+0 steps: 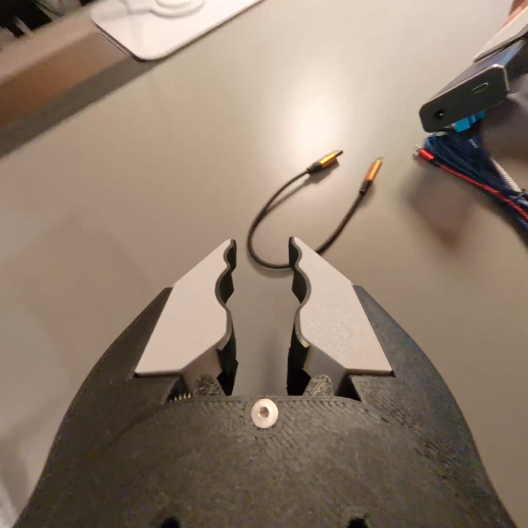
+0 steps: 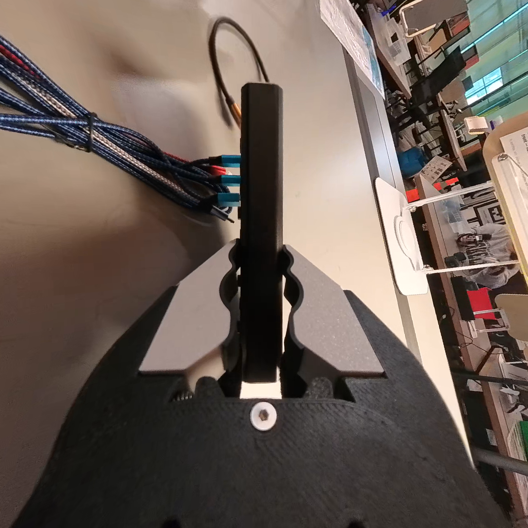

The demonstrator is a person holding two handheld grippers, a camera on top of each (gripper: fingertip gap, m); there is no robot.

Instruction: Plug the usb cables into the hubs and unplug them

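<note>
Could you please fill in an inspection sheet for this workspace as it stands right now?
Surface: beige table, smooth, with a light glare.
Job's things: black hub held off the table; three blue plugs seated in its side.
Clutter: white tray at the far edge of the table.
Grippers: left gripper open and empty above the short cable; right gripper shut on the hub.
Cables: short black cable with two gold connectors lying loose in a loop; braided blue, red and grey bundle tied with a band.
Surroundings: desks, shelves and clear stands beyond the table.
</note>
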